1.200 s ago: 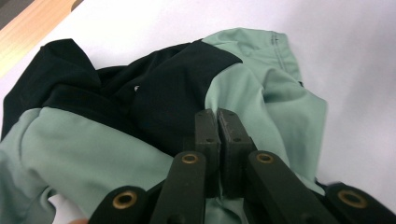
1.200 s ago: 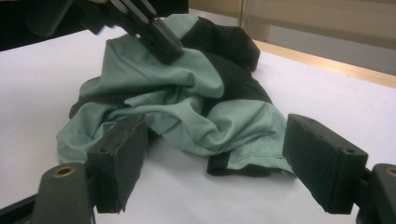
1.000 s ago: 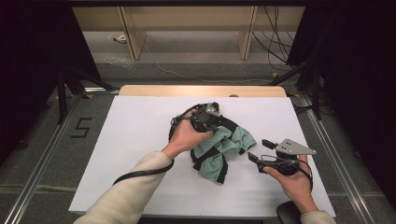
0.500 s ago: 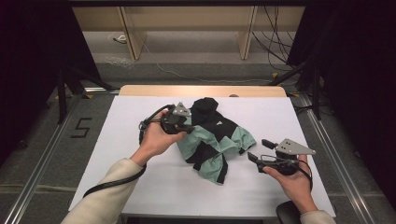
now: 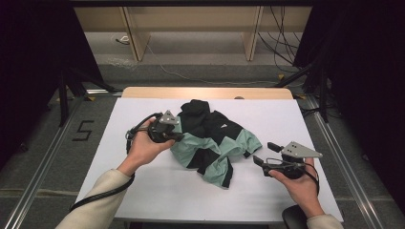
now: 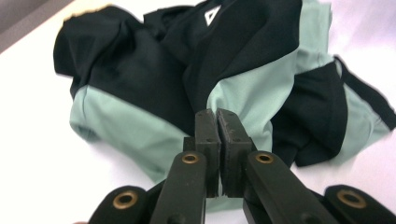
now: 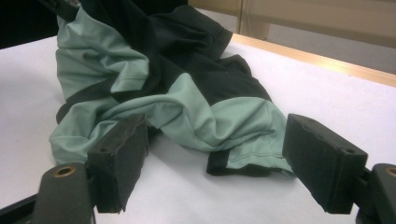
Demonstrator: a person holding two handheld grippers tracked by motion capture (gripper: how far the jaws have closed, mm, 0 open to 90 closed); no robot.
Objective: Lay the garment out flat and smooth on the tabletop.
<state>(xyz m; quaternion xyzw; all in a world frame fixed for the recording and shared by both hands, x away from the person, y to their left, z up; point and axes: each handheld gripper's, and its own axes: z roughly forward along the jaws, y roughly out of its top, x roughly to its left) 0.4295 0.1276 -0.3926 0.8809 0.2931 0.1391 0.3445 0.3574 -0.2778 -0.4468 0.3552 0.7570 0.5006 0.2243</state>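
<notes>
Left gripper (image 5: pixel 177 136) has its 2 jaws pressed together, empty, at the crumpled garment (image 5: pixel 215 140); right gripper (image 5: pixel 262 153), jaws spread, should take a hem edge

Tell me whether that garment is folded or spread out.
Neither: the black and green garment lies crumpled in a loose heap on the white table, with folds and overlapping panels bunched together in both tool views.
</notes>
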